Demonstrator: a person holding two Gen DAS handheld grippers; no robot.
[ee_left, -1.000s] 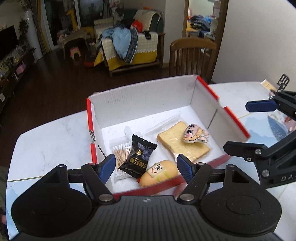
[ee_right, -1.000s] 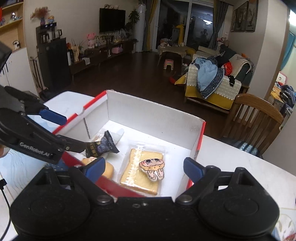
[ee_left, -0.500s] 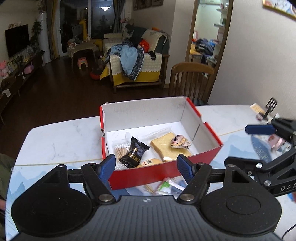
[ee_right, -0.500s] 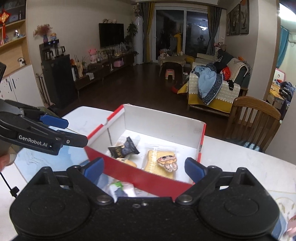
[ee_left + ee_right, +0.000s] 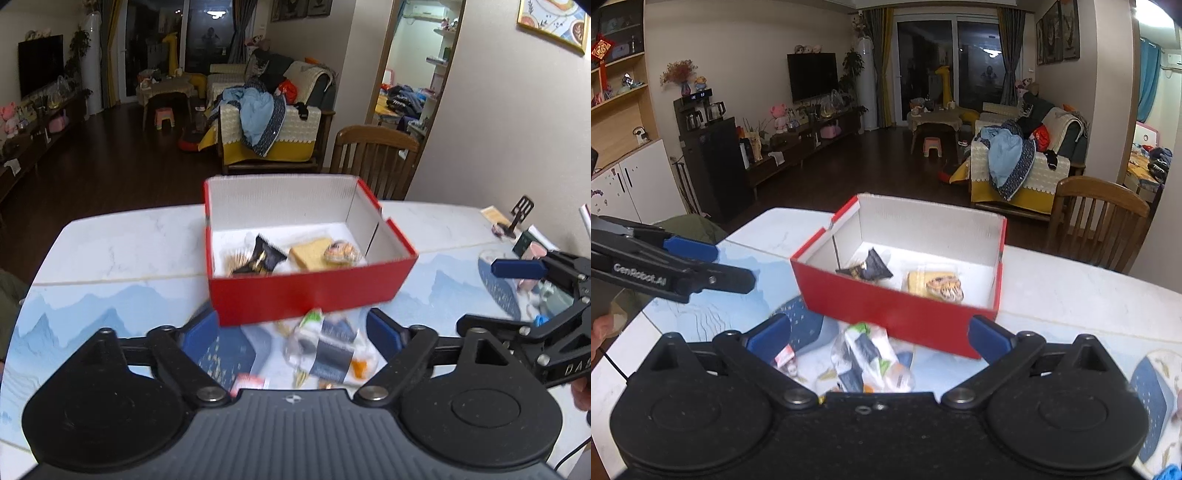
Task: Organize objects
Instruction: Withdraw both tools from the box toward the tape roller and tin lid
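My gripper (image 5: 291, 334) hangs spread wide and empty above blurred packets (image 5: 327, 350) on the table (image 5: 122, 243). Beyond stands the red box (image 5: 306, 291) holding a black sachet (image 5: 264, 256), toast (image 5: 310, 253) and swabs (image 5: 236, 260).

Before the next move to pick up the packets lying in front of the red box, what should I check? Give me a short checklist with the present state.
1. Left tool open: ok, blue fingers spread, nothing between them.
2. Right tool open: ok, also holding nothing.
3. Packets outside the red box: ok, they lie on the table just before its front wall.
4. Which packet is on top: cannot tell, the pile is blurred.
5. Room in the box: ok, the black sachet and toast packet leave bare floor.
6. Tools apart from each other: ok, each sits at the side of the other's view.
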